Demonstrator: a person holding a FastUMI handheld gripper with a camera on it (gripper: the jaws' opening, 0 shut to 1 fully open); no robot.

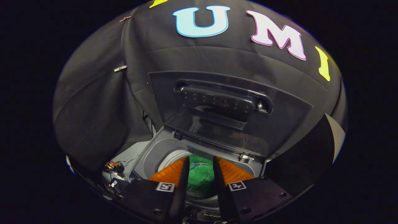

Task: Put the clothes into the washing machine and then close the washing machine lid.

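Nearest of all, the gripper (200, 161) hangs over the washing machine (149, 152) with its two fingers (183, 183) spread apart and nothing pressed between them: the claw is released, and a clear gap runs from the tips back to the base. Behind everything, black cloth (93, 109) drapes the booth in heavy folds and makes the backdrop of the scene. Next in bulk comes the washing machine itself, a top-loader with a pale grey body, seen from above and in front, its round drum mouth directly under the fingers. Its lid (230, 112) stands raised and tilted back against the cloth, a dark, glossy panel with a recessed handle bar (222, 101) across its upper part and a hinge at its lower edge, so the lid is not yet closed. Down inside the drum lie the clothes (201, 175), a crumpled green bundle visible through the gap between the fingers and below their tips, apart from both. Smallest, to the left of the machine on a pale surface, sits a tangle of wires and small parts (113, 169), too small to make out.
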